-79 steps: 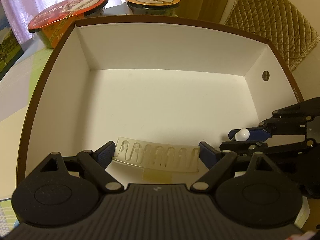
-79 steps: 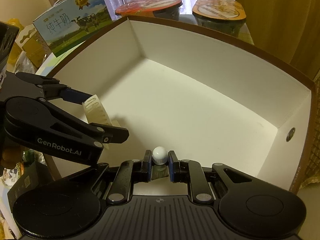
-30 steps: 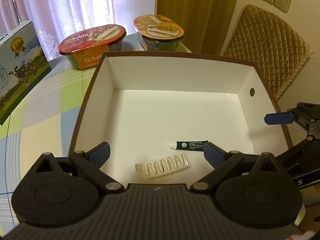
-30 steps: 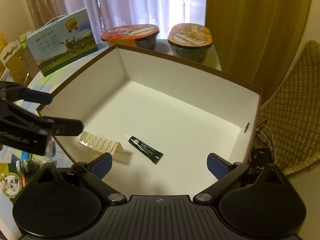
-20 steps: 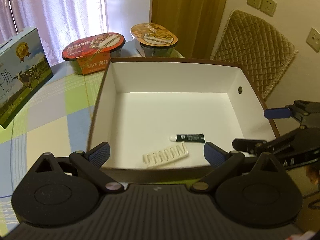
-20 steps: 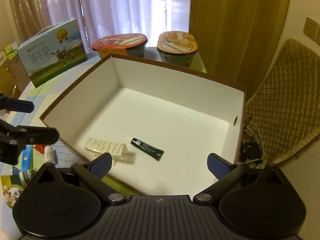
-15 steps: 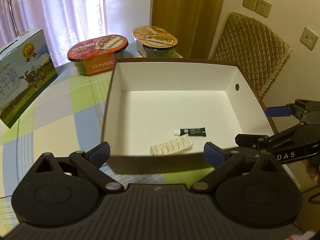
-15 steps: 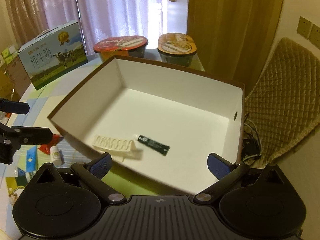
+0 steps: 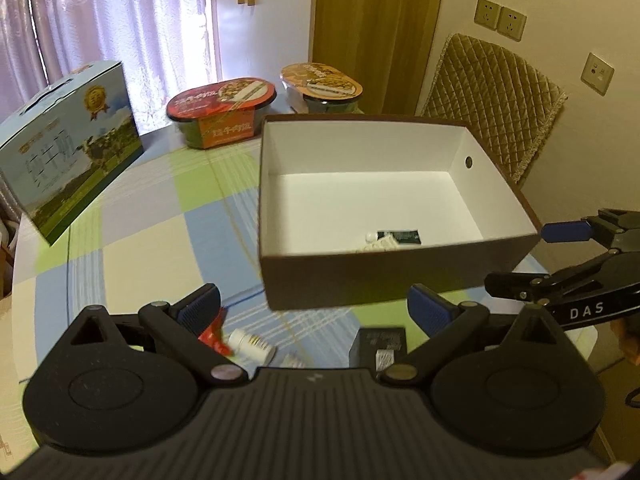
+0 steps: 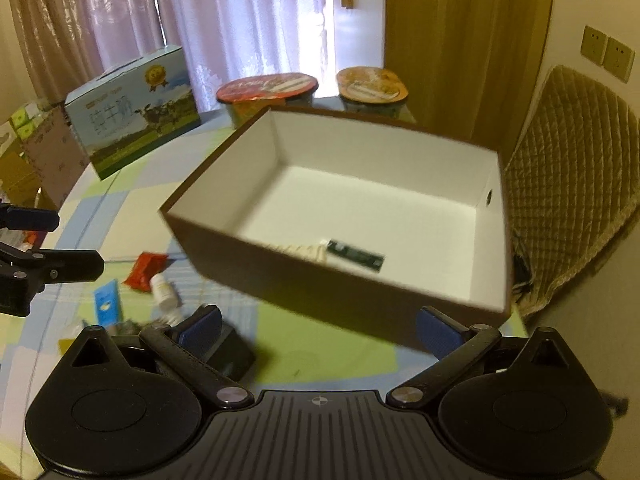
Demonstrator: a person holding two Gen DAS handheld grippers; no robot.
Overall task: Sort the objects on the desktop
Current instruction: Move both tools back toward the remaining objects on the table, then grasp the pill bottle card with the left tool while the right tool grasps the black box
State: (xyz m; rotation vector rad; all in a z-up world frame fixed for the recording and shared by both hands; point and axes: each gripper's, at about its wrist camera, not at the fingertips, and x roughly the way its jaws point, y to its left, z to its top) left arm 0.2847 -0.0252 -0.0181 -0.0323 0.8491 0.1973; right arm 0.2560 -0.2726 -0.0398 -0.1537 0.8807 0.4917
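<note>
- The left gripper [image 9: 314, 306] is matte black, with two round housings, each with a shallow disc recess, either side of a ribbed centre plate.
- Its fingers [image 9: 199, 306] carry blue ribbed pads; silver screws sit at the linkage pivots.
- The right gripper [image 10: 318, 326] is built the same, and white letters "DAS" mark its side.

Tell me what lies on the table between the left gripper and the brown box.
In the left wrist view, a small white bottle, red packet and black box lie before the brown box.
</note>
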